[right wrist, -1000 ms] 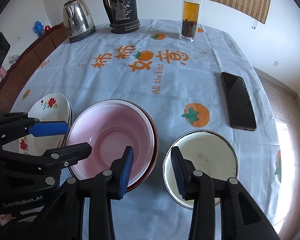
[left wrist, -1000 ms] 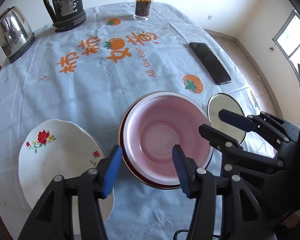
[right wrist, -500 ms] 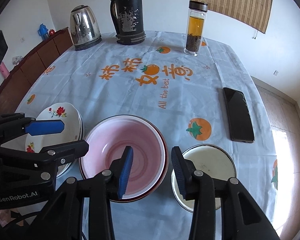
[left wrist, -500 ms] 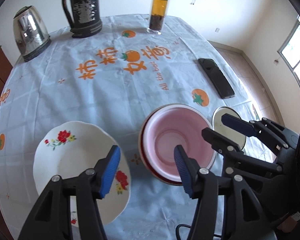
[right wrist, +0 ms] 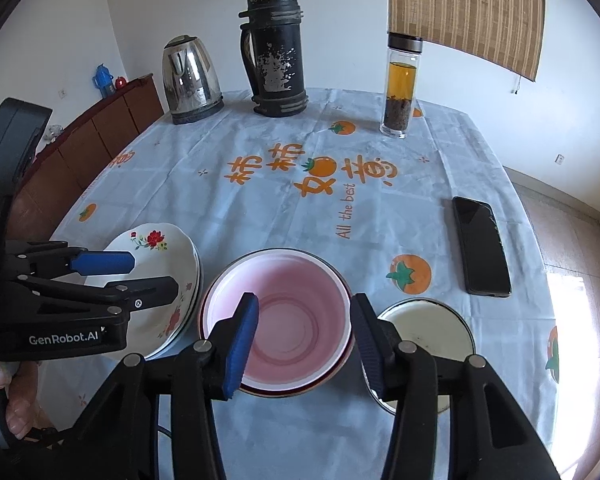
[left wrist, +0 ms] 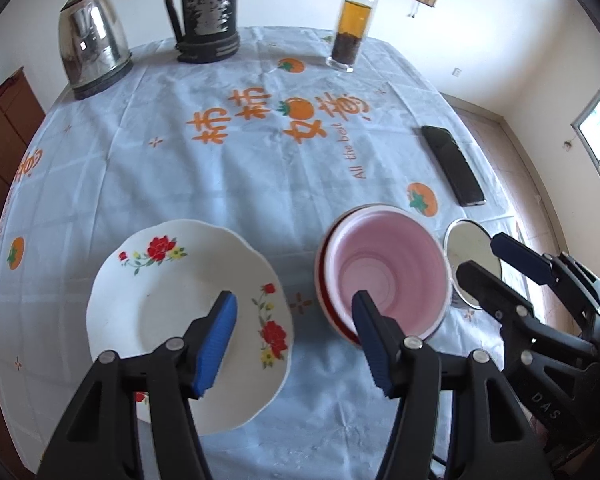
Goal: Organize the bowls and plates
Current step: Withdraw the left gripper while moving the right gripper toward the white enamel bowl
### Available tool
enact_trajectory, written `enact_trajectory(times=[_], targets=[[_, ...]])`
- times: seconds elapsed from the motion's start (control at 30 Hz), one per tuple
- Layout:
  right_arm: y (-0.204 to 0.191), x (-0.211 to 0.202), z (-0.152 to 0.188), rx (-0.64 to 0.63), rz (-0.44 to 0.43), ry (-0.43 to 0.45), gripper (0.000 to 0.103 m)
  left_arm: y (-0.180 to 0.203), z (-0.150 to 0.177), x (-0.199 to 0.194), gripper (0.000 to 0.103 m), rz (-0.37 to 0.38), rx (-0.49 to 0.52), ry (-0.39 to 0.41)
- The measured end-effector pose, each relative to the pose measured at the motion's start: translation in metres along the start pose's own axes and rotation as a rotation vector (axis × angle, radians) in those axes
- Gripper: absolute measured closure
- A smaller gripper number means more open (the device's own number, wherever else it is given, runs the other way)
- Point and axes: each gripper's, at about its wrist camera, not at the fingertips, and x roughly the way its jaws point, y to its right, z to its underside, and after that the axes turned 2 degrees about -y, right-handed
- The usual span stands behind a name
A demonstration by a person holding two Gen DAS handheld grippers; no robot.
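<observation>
**Mia:** Both tongs are up over the table. The left tongs [left wrist: 292, 334] are partly open and hold nothing. Their jaws have just been opening. The right tongs [right wrist: 304, 334] are partly open too, jaws just opening, and nothing is pinched in them.

**Ben:** What is the biggest thing under them?

**Mia:** The tablecloth [left wrist: 228, 184], pale blue with orange fruit. Next is the flower plate [left wrist: 172, 296], below the left tongs' left finger. It sits on top of other plates.

**Ben:** And the bowl?

**Mia:** The pink bowl [right wrist: 296, 316] sits inside a red-rimmed bowl [right wrist: 284, 393]. It is right under the gap of the right tongs, not touching them. The left tongs' right finger is over its near edge.

**Ben:** Anything smaller?

**Mia:** A white dish [right wrist: 432, 332] with a dark rim, just right of the right tongs. Far past both tongs stand a black jug [right wrist: 276, 52], a shiny kettle [right wrist: 190, 78] and a tea bottle [right wrist: 400, 88]. A phone [right wrist: 480, 246] lies off to the right.
</observation>
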Motion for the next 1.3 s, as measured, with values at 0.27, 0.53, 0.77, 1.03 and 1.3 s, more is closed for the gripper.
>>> enact_trajectory(times=[0.27, 0.53, 0.77, 1.03, 1.3], targets=[[0.069, -0.008, 0.026, 0.184, 0.135, -0.017, 0.054, 0.048, -0.009, 0.001, 0.042, 0.049, 0.111, 0.0], [0.109, 0.003, 0.051, 0.269, 0.17, -0.088, 0.074, 0.094, -0.018, 0.01, 0.042, 0.1, 0.206, -0.013], [0.116, 0.016, 0.053, 0.281, 0.161, -0.111, 0.079, 0.11, -0.025, 0.023, 0.042, 0.106, 0.222, -0.036], [0.12, 0.037, 0.056, 0.274, 0.153, -0.153, 0.093, 0.122, -0.031, 0.034, 0.042, 0.095, 0.249, -0.046], [0.126, 0.035, 0.057, 0.27, 0.15, -0.157, 0.096, 0.133, -0.031, 0.045, 0.044, 0.115, 0.27, -0.073]])
